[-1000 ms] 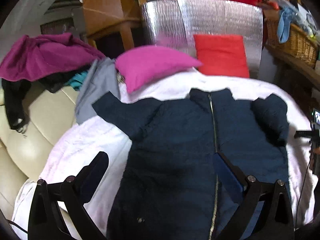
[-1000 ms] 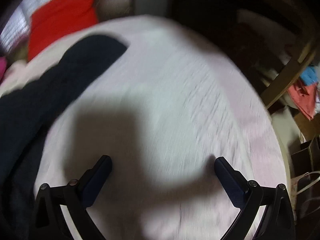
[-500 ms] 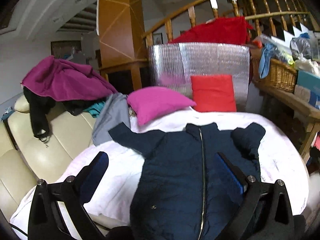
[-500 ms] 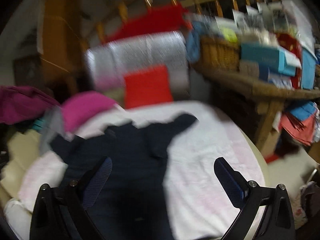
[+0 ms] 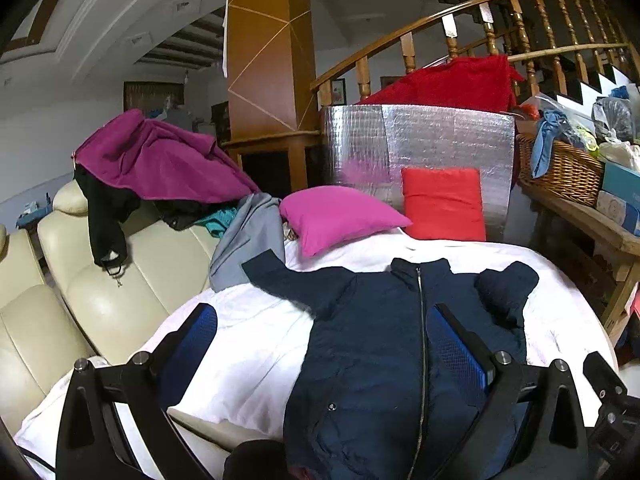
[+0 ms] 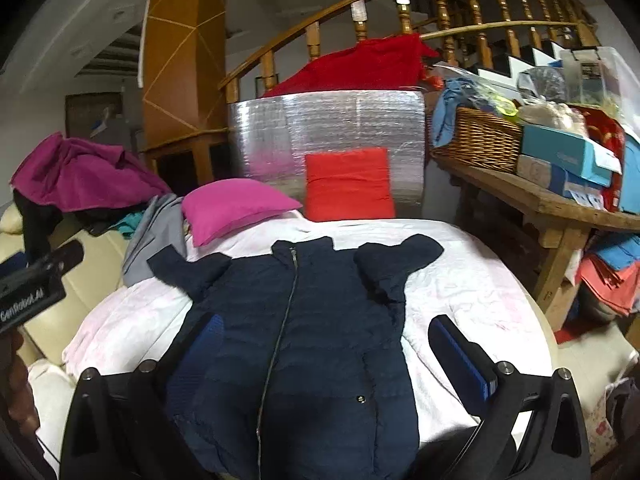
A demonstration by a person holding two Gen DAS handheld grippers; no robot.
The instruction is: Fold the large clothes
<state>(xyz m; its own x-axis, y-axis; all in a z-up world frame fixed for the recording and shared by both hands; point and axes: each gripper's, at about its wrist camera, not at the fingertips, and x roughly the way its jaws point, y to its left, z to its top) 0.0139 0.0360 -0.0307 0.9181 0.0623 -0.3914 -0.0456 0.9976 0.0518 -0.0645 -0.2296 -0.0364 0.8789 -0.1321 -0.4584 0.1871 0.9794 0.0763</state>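
Our left gripper (image 5: 320, 344) and right gripper (image 6: 326, 344) gape wide; the coat (image 6: 304, 320) stretches straight ahead, between them.

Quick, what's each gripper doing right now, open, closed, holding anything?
Left gripper: open, holding nothing, above the navy jacket.
Right gripper: open, holding nothing.

Navy jacket (image 5: 384, 344) lies flat and zipped on the white sheet (image 5: 248, 352), one sleeve stretched toward the grey garment (image 5: 250, 240), the other bent back on itself. Left gripper (image 5: 326, 344) hangs above it, jaws spread wide, holding nothing. Beyond: pink pillow (image 5: 340, 216), red cushion (image 5: 442, 204), cream sofa (image 5: 96, 300).
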